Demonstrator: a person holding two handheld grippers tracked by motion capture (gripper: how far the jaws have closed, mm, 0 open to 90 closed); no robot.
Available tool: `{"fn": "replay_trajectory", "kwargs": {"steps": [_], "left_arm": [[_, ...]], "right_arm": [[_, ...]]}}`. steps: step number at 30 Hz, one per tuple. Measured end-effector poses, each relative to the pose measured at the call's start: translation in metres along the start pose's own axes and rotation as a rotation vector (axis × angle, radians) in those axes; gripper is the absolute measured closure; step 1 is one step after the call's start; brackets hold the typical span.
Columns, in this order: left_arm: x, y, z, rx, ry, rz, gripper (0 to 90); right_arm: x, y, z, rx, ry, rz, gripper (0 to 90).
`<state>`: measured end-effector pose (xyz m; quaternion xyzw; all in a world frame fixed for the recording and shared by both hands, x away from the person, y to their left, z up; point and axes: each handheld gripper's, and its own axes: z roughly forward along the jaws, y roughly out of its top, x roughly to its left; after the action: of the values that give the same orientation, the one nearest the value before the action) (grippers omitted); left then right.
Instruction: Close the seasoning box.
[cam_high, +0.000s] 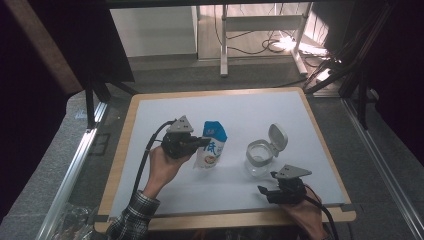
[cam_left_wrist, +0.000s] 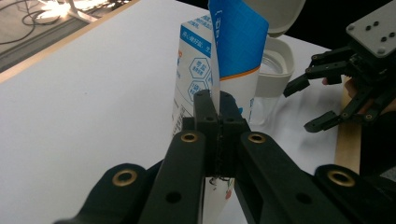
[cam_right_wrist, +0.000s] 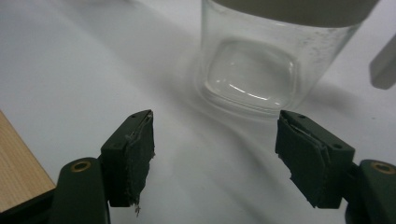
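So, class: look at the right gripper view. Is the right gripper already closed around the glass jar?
No: the right gripper has its jaws spread wide apart on empty table, with the glass jar standing clear ahead of them.

The soft plastic pouch (cam_high: 210, 146) is white with a bright blue top, a thin orange line under the blue, and blue writing and six-sided shapes on its side. The see-through glass jar (cam_high: 258, 159) has a pale grey collar and a pale grey flip lid (cam_high: 278, 137). The flat counter (cam_high: 150, 165) is white on top with a light wood edge. The left gripper (cam_high: 204, 142) is black with a grey three-cornered plate and gold rings at its joints. The right gripper (cam_high: 267, 182) is black too, with the same grey plate. The sleeve (cam_high: 131, 220) is checked in grey and white.
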<state>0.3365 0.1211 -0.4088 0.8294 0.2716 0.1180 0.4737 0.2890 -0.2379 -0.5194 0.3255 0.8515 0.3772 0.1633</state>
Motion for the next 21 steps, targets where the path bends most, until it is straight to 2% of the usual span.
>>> {"fn": "replay_trajectory", "kwargs": {"steps": [8,21], "left_arm": [[-0.012,0.002,0.002,-0.001,-0.033,0.015,90.0],[-0.027,0.008,0.006,0.005,-0.068,0.029,90.0]], "right_arm": [[0.007,0.003,-0.001,-0.034,0.029,0.027,28.8],[0.023,0.007,0.014,-0.036,0.056,-0.031,28.9]]}}
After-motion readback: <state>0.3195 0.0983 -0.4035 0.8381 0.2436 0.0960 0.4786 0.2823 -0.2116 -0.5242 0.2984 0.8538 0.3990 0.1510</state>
